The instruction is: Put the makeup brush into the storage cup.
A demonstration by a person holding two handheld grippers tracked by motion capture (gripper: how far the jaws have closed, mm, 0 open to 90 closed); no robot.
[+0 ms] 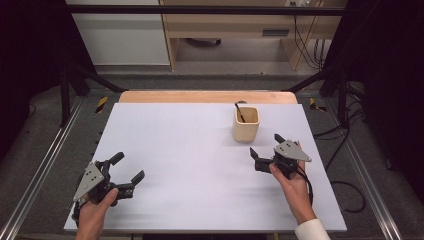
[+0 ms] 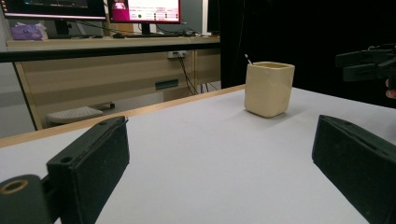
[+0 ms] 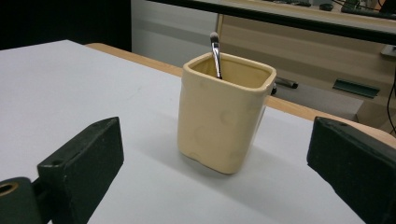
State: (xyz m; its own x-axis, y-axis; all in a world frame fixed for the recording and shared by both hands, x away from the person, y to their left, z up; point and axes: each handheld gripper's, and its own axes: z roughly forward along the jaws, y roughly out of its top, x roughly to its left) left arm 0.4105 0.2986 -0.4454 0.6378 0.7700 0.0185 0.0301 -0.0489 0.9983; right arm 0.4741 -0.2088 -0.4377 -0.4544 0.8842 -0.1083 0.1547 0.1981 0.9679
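The table has a pale grey-white top w/ a wood strip along its far edge; behind it, in the upper part of the high view, a grey floor, a wooden desk and cables. A cream cup stands upright right of centre, a thin brush inside leaning to upper left. Left hand-held gripper, lower left, jaws spread wide, holding nothing. Right hand-held gripper, just below the cup, also spread wide, apart from it.
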